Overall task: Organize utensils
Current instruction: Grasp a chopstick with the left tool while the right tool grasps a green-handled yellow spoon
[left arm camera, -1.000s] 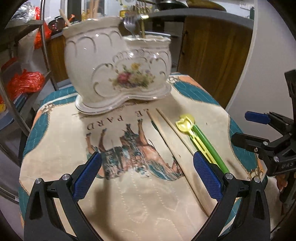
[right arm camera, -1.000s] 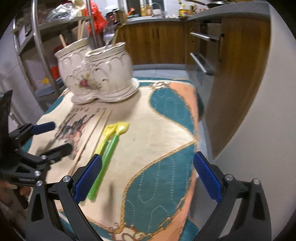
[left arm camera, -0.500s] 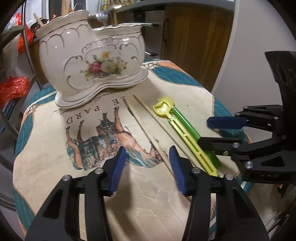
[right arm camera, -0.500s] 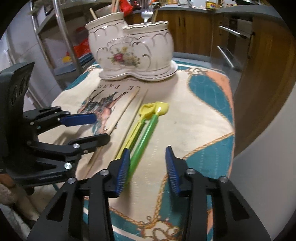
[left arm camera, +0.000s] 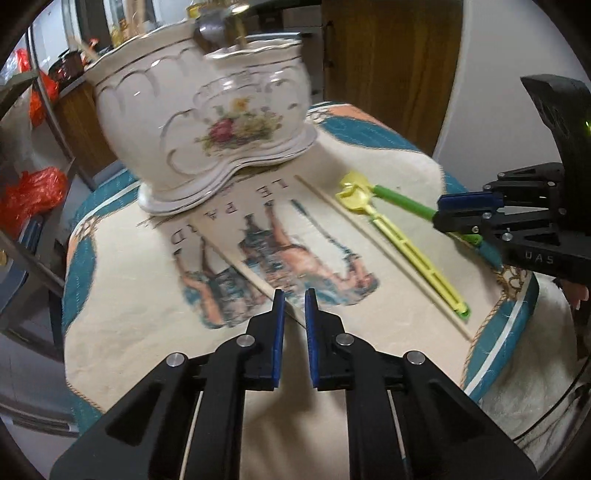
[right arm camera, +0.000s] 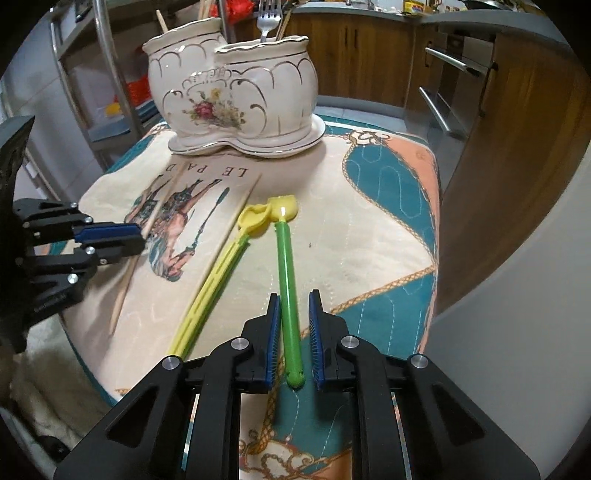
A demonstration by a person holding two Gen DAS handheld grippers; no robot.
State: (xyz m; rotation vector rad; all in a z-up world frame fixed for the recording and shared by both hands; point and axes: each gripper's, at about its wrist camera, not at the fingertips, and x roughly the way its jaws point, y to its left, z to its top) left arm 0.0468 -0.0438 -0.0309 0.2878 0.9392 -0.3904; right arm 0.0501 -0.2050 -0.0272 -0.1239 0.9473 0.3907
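Note:
A white ceramic two-pot utensil holder [right arm camera: 232,99] with a fork [right arm camera: 266,20] in it stands at the back of the cloth-covered table [right arm camera: 369,240]; it also shows in the left wrist view [left arm camera: 210,122]. My left gripper [left arm camera: 293,306] is shut on a wooden chopstick [left arm camera: 236,262], lifted off the cloth; a second chopstick [left arm camera: 384,254] lies flat. My right gripper [right arm camera: 293,328] is closed around the handle of a green spoon [right arm camera: 286,258], which seems to rest on the cloth. A yellow spoon [right arm camera: 218,280] lies beside it.
Wooden kitchen cabinets [right arm camera: 480,110] stand behind and to the right of the table. A metal rack [right arm camera: 107,74] with red bags [left arm camera: 29,192] is at the left. The table edge drops off close to the right gripper.
Both grippers have closed from wide open, the left onto a chopstick, the right around the green spoon's handle. The chopstick has swung away from its mate, and the green spoon away from the yellow one.

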